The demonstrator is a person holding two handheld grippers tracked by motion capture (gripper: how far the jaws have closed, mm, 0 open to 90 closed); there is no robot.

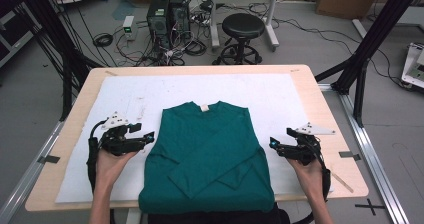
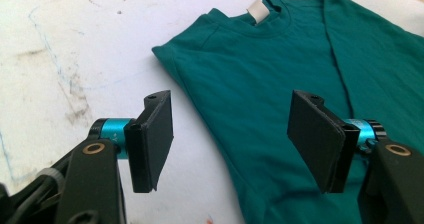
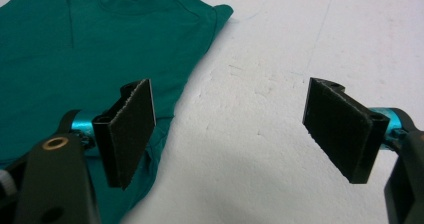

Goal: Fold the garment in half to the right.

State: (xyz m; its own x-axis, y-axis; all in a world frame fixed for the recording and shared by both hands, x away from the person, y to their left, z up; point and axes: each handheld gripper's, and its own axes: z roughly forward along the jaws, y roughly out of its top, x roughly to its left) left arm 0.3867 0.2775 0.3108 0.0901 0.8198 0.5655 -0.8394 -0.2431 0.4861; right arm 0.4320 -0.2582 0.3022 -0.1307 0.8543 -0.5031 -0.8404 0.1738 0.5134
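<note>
Now, starting at your left: your left gripper [image 1: 148, 137] hovers over the white sheet [image 1: 125, 99] just beside the left edge of the green shirt [image 1: 207, 154], its jaws spread wide with nothing between them. In the left gripper view the shirt's left edge runs diagonally through the gap, so the fabric lies ahead and toward the right-hand jaw, while the other jaw stands over bare sheet. The shirt itself lies flat in the middle of the table [image 1: 325, 119], collar with its white tag [image 1: 203, 108] pointing away from you, hem hanging at the near edge, both sleeves folded in and crossed over the chest. Its long axis runs from you toward the far side, so both side edges run parallel to your forearms. On your right, the right gripper [image 1: 273, 143] also stands wide open and empty, just off the shirt's right edge; in the right gripper view the fabric lies under the left-hand jaw and the rest of the gap is over sheet. Both grippers sit about level with the shirt's middle, each pointing inward at its own side; the two look about equally near. Whichever side fold comes next, I judge you need only slide inward to straddle the edge before closing.
</note>
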